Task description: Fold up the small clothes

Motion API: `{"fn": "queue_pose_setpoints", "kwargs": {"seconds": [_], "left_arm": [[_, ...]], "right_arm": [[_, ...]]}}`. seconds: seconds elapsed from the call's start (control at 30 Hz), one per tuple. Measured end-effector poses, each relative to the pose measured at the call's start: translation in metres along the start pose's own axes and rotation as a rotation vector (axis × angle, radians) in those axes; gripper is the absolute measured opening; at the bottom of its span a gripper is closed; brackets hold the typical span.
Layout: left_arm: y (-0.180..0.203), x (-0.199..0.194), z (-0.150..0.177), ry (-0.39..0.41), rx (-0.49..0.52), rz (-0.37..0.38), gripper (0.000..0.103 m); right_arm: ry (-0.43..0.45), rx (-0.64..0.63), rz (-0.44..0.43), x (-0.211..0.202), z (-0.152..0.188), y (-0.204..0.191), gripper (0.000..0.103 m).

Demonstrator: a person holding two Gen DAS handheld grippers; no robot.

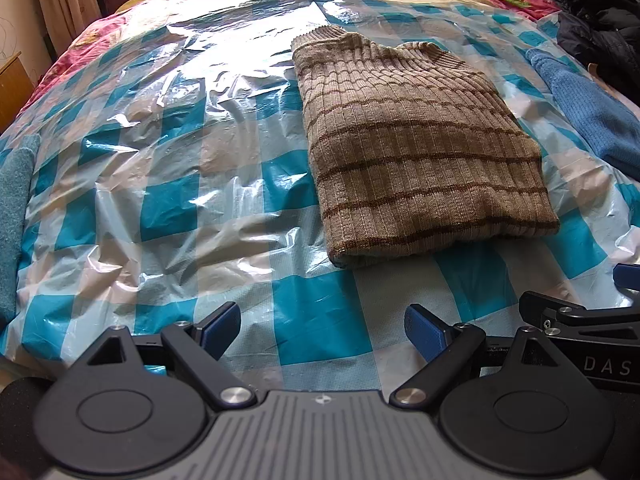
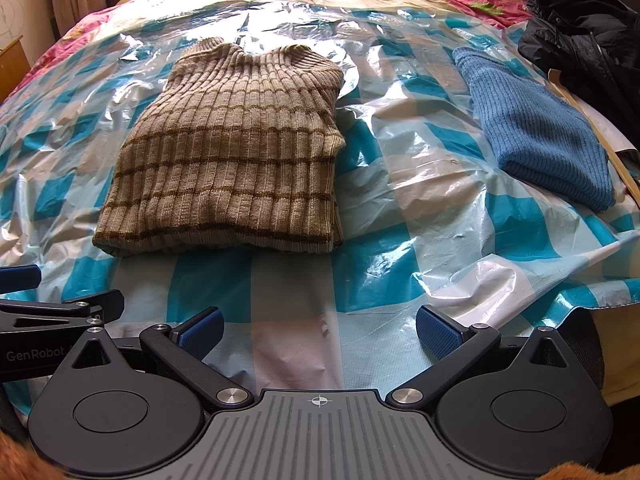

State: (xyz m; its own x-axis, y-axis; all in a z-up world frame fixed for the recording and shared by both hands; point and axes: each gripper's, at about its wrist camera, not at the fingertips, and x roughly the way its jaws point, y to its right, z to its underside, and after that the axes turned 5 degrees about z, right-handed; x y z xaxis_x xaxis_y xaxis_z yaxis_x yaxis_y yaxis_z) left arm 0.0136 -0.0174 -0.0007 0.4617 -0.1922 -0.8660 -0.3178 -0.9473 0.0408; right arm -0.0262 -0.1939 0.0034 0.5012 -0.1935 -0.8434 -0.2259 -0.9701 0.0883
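The striped brown sweater (image 2: 224, 152) lies already folded into a compact rectangle on the checked plastic sheet (image 2: 400, 208) that covers the bed; in the right wrist view it sits at about 11 o'clock from the right gripper (image 2: 318, 334), and in the left wrist view it is at about 1 o'clock from the left gripper (image 1: 322, 330). Both claws are spread wide and hold nothing; each hovers over bare sheet near the front edge of the sweater, not touching it. The two grippers are side by side, close to each other.

A blue knit garment (image 2: 536, 128), also folded, lies at 2 o'clock in the right wrist view, well apart from the brown one; a dark jacket (image 2: 584, 36) is piled behind it at the far right edge of the bed; a teal cloth (image 1: 16, 220) shows at 9 o'clock in the left wrist view.

I judge that this fold is almost complete, and the step in hand is to finish or to move the brown sweater. To do it well, each claw should take one near corner, through all layers, so the folded stack does not open; the plastic below is slippery and crinkled, so lift a little rather than drag; keep both hands level, so the ribbed collar end stays square.
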Motion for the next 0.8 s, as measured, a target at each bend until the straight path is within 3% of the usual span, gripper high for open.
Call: {"fn": "queue_pose_setpoints", "kwargs": {"seconds": [0.8], "left_arm": [[0.0009, -0.0003, -0.0004, -0.004, 0.012, -0.015, 0.093]], "right_arm": [[0.000, -0.004, 0.002, 0.0008, 0.0020, -0.0007, 0.103]]}}
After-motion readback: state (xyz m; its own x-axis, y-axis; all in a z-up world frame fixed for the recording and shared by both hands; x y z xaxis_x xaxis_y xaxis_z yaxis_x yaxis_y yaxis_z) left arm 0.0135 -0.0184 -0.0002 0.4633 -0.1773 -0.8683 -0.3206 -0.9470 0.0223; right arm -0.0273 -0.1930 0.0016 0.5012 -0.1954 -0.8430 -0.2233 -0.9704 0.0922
